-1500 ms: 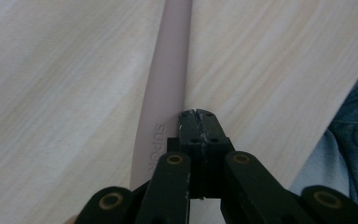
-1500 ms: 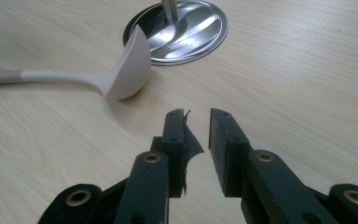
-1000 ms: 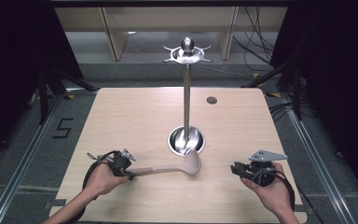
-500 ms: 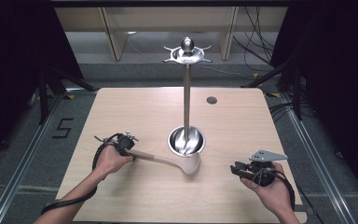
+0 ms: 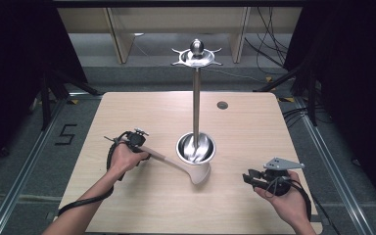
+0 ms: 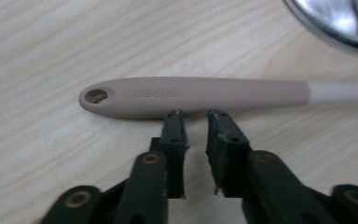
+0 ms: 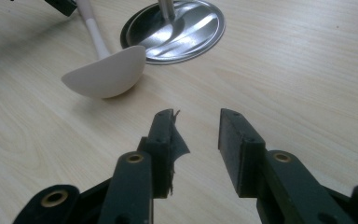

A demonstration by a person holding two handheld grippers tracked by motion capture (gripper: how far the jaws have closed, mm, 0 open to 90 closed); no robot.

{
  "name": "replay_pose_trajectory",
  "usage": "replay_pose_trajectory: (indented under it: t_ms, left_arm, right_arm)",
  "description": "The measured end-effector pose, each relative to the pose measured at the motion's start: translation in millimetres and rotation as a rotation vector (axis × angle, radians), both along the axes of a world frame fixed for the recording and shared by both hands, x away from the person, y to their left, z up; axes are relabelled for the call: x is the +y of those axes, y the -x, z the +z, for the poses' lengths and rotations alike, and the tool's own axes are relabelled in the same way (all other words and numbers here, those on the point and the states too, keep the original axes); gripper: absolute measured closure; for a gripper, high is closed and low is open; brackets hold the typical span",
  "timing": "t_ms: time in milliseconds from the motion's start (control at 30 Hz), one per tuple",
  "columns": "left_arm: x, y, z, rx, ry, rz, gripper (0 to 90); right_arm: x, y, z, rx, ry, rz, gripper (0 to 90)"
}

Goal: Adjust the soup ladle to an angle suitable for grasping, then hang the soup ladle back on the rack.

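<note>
Lining up left gripper (image 6: 193,114), jaws slightly parted and empty, squarely over ladle (image 6: 191,95) handle before squeezing.

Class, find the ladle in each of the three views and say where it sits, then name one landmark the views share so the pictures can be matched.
High view: the ladle lies centre-left on the table, handle toward the left tool, bowl beside the stand base.
Left gripper view: its handle runs across the middle, just beyond the tool tips.
Right gripper view: its bowl sits upper left.
Shared landmark: the shiny round stand base, top right and top centre.
</note>
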State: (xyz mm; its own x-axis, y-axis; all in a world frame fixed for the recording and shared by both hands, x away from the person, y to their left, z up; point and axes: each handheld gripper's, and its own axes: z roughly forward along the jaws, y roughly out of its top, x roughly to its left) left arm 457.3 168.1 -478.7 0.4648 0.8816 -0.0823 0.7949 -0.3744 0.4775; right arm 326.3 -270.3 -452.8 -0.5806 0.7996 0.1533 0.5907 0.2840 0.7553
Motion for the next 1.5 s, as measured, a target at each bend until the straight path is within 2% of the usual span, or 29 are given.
replay_pose_trajectory:
  t_ms: [33, 67, 100, 200, 233, 267, 300, 333, 367, 400, 433, 467, 500, 533, 567, 600, 633, 667, 700, 800, 933, 967, 1133, 1200, 1233, 1300, 1400, 1467, 1500]
  left_arm:
    - [0.9, 2.6, 0.7, -0.004, 0.031, 0.034, 67.1]
    - [3.7, 6.7, 5.0, 0.031, 0.08, 0.081, 59.0]
    - [4.0, 8.8, 6.2, 0.028, 0.101, 0.11, 56.3]
    - [4.2, 11.8, 9.7, 0.025, 0.113, 0.148, 48.6]
    - [2.8, 13.0, 10.2, 0.017, 0.129, 0.189, 46.6]
    - [2.8, 13.0, 10.2, 0.017, 0.129, 0.189, 44.9]
    - [2.5, 11.8, 9.3, 0.026, 0.142, 0.221, 43.4]
    - [2.5, 11.8, 9.3, 0.026, 0.142, 0.221, 42.2]
    - [2.8, 10.2, 7.3, 0.05, 0.15, 0.236, 41.1]
    - [2.3, 9.6, 6.0, 0.058, 0.156, 0.248, 40.1]
    - [2.3, 9.6, 6.0, 0.058, 0.156, 0.248, 39.2]
    - [1.3, 8.1, 4.5, 0.072, 0.17, 0.275, 38.4]
    - [0.7, 6.9, 4.1, 0.079, 0.18, 0.289, 37.7]
    - [-0.5, 5.6, 3.9, 0.081, 0.189, 0.308, 37.2]
    - [-2.0, 4.4, 4.2, 0.078, 0.192, 0.321, 36.8]
    - [-3.0, 3.2, 4.6, 0.082, 0.192, 0.323, 36.5]
    - [-4.7, 1.7, 4.7, 0.081, 0.2, 0.333, 36.3]
    - [-7.1, 0.6, 5.3, 0.083, 0.194, 0.356, 35.7]
    - [-8.9, -0.8, 4.7, 0.086, 0.186, 0.366, 34.5]
    - [-12.2, -5.2, 1.7, 0.092, 0.181, 0.394, 34.7]
    - [-15.3, -10.6, -2.6, 0.115, 0.168, 0.425, 34.6]
    - [-16.1, -11.8, -2.9, 0.121, 0.165, 0.434, 34.5]
    - [-21.6, -18.7, -2.3, 0.141, 0.143, 0.443, 31.8]
    - [-22.9, -19.7, -2.3, 0.138, 0.141, 0.441, 31.7]
    - [-25.3, -21.6, -1.9, 0.138, 0.127, 0.442, 31.3]
    - [-26.2, -23.4, -1.3, 0.143, 0.112, 0.432, 30.9]
    - [-29.4, -27.8, -0.7, 0.149, 0.107, 0.456, 30.6]
    - [-30.0, -31.2, -0.7, 0.161, 0.112, 0.462, 30.9]
    - [-30.0, -31.2, -0.7, 0.161, 0.112, 0.462, 30.9]
  right_arm:
    - [0.0, 0.0, 0.0, 0.0, 0.0, 0.0, 65.3]
    - [-1.3, -0.7, -1.2, -0.01, -0.009, -0.001, 64.6]
    - [-1.8, -0.8, -1.2, -0.012, 0.0, -0.003, 64.0]
    - [-0.2, 0.3, -0.5, 0.01, -0.012, -0.014, 62.9]
    - [-0.7, -1.4, 0.0, -0.018, 0.003, -0.002, 61.7]
    - [-0.7, -1.4, 0.0, -0.018, 0.003, -0.002, 61.7]
    - [2.7, 0.1, 0.7, 0.001, -0.024, -0.018, 60.7]
    - [2.2, -1.6, 0.6, -0.024, -0.014, -0.007, 60.1]
    - [1.8, -2.6, 0.8, -0.037, 0.0, -0.002, 59.6]
    - [2.9, -2.7, 0.6, -0.01, -0.021, 0.001, 59.4]
    - [2.8, -3.5, 0.4, -0.024, -0.012, -0.003, 59.1]
    - [3.2, -4.2, 0.0, -0.028, -0.01, -0.001, 58.8]
    - [5.0, -3.8, 0.3, -0.01, -0.019, -0.008, 58.6]
    - [4.2, -5.8, -0.1, -0.023, -0.012, 0.002, 58.3]
    - [6.7, -5.0, 0.0, 0.0, -0.027, -0.01, 58.2]
    - [6.0, -7.9, -0.5, -0.027, -0.012, 0.013, 58.1]
    - [7.1, -8.4, -1.1, -0.027, -0.026, 0.018, 58.0]
    - [9.7, -6.6, 0.2, 0.0, -0.026, -0.001, 57.8]
    - [8.4, -9.1, -0.8, -0.024, -0.011, 0.016, 57.6]
    - [9.9, -9.9, -0.5, 0.011, -0.018, 0.011, 57.1]
    - [8.2, -15.1, -2.7, -0.024, -0.007, 0.035, 56.6]
    - [9.1, -14.7, -3.3, -0.011, -0.019, 0.038, 56.4]
    - [10.3, -11.7, -5.5, 0.041, -0.016, 0.033, 55.1]
    - [8.7, -13.2, -6.3, 0.025, 0.003, 0.042, 54.7]
    - [10.2, -13.5, -7.8, 0.028, -0.012, 0.042, 54.4]
    - [11.6, -12.1, -6.5, 0.043, 0.001, 0.028, 54.1]
    - [14.1, -11.2, -6.7, 0.067, -0.001, 0.029, 53.7]
    - [13.8, -12.5, -8.4, 0.053, 0.007, 0.044, 53.5]
    - [15.0, -10.6, -8.2, 0.085, -0.003, 0.031, 53.3]
